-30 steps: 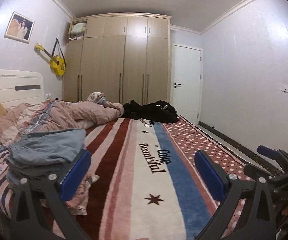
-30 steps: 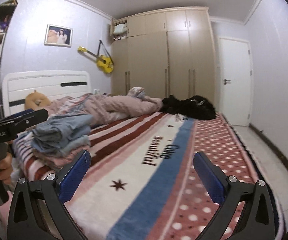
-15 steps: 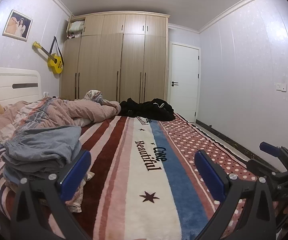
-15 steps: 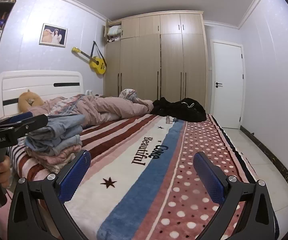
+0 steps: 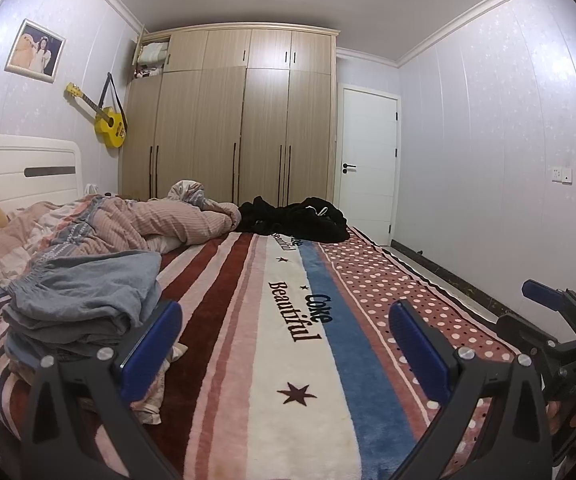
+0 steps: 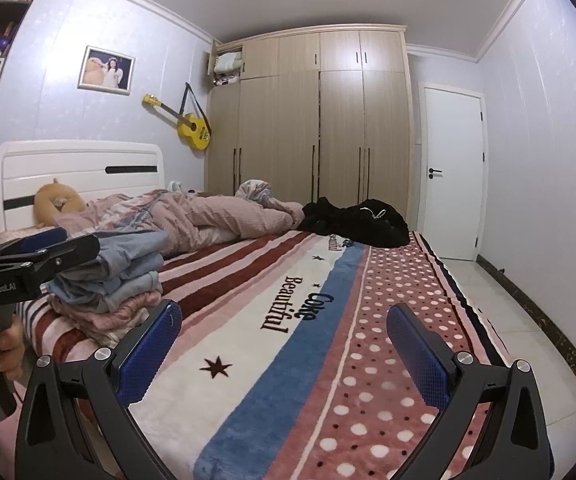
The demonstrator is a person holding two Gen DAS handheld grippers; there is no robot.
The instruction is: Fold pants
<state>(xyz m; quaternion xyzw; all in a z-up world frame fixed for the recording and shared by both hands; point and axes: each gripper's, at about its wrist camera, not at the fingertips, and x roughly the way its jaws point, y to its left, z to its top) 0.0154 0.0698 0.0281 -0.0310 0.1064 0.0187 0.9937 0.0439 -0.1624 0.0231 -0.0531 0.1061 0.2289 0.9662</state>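
both grippers, left gripper point(image 5: 283, 344) and right gripper point(image 6: 283, 344), jaws spread, empty. black pants point(image 5: 296, 220) heaped far end: soft, limp, light. pinch waistband corners.

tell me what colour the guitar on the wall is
Yellow. The guitar hangs beside the wardrobe, and it shows best in the right wrist view.

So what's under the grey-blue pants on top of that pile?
Under the grey-blue pants lie more folded blue layers, then pink clothes, on the striped blanket. Anything deeper is covered.
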